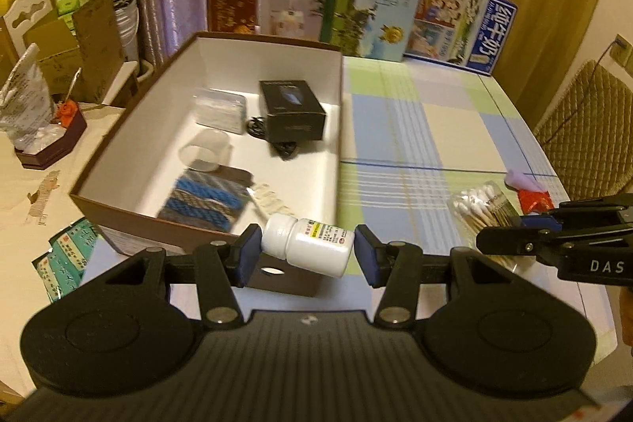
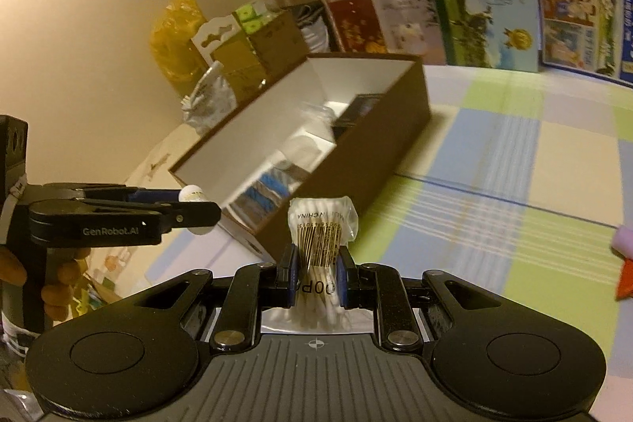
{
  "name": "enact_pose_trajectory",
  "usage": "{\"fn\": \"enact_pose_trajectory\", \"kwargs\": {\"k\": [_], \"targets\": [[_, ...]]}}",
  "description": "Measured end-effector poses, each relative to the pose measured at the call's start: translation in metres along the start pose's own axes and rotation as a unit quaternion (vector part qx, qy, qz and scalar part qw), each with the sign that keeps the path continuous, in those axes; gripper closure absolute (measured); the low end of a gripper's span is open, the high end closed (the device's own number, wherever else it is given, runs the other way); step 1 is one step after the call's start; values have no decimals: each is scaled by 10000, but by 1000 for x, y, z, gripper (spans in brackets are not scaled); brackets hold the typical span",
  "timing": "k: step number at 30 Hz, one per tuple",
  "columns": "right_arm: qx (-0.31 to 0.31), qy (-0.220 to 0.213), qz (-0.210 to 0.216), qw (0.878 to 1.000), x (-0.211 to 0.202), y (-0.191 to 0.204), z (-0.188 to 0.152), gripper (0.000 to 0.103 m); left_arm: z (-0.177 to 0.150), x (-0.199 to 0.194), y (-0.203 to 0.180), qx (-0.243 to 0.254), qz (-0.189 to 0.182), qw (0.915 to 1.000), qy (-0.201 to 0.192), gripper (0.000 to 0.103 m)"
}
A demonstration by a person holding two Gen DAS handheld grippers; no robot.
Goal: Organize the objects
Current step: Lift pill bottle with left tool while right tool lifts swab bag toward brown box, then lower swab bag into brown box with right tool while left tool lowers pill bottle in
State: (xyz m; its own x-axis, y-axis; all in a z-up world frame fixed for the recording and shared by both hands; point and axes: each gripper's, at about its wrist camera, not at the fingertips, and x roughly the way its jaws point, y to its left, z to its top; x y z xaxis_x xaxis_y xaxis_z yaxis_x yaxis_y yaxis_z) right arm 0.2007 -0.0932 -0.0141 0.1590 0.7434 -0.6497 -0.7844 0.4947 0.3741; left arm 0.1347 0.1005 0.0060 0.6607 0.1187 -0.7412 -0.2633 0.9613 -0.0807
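Two loads are hanging near the brown white-lined cardboard box (image 1: 221, 129): left gripper (image 1: 307, 252) jaws spread, barely touching the white plastic pill bottle (image 1: 306, 244); right gripper (image 2: 316, 273) jaws are pinching the clear cotton-swab packet (image 2: 321, 236). Next move, likely: carrying both toward 12 o'clock and releasing inside.
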Motion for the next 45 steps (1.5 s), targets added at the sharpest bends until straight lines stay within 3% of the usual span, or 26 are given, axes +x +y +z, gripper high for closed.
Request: {"fn": "enact_pose_trajectory", "kwargs": {"k": [18, 45], "targets": [[-220, -171, 82, 9996, 75, 57, 57, 87, 35, 18, 75, -55, 242, 9997, -82, 57], [-926, 179, -518, 9942, 172, 38, 107, 87, 71, 98, 125, -95, 390, 9981, 465, 57]]}}
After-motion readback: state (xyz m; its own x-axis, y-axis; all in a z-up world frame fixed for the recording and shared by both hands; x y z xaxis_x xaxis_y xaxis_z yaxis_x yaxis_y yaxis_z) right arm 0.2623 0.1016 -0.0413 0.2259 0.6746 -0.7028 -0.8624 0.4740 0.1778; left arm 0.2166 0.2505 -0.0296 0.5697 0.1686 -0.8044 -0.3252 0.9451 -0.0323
